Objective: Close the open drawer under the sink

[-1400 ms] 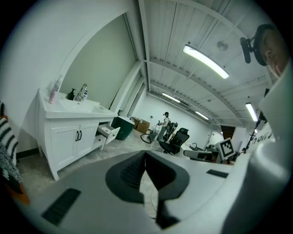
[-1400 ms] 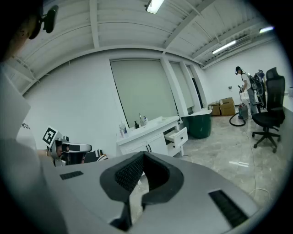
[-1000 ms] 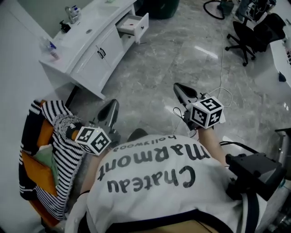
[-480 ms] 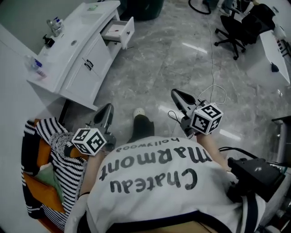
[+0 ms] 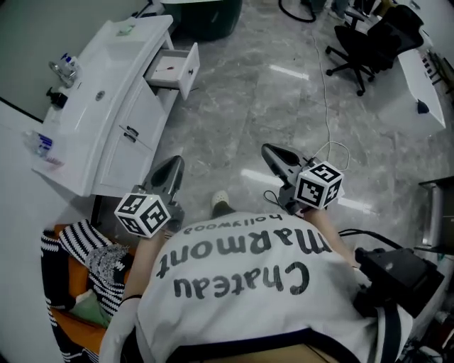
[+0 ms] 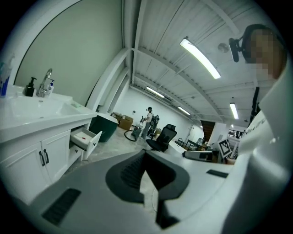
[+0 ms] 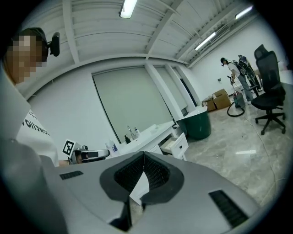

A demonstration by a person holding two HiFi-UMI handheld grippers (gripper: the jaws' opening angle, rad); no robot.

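Observation:
The white sink cabinet [image 5: 106, 106] stands at the upper left of the head view. Its top drawer [image 5: 174, 69] is pulled out at the far end, with a small red item inside. Both grippers are held low in front of the person, well short of the drawer. My left gripper [image 5: 173, 166] is shut and holds nothing; my right gripper [image 5: 272, 152] is likewise shut and empty. The drawer [image 6: 85, 139] shows far off at the left of the left gripper view, beyond the closed left gripper [image 6: 145, 156]. In the right gripper view the drawer [image 7: 178, 145] sits beyond the closed right gripper [image 7: 143, 158].
A dark green bin [image 5: 206, 15] stands past the drawer. A black office chair [image 5: 363, 41] and a desk [image 5: 424, 71] are at the upper right, and a cable [image 5: 320, 67] trails over the marble floor. Striped clothes on an orange seat [image 5: 81, 283] lie at the lower left.
The person has stepped forward: the cabinet and drawer have slid down and left in the head view, and the striped clothes have dropped behind. Both grippers stay shut.

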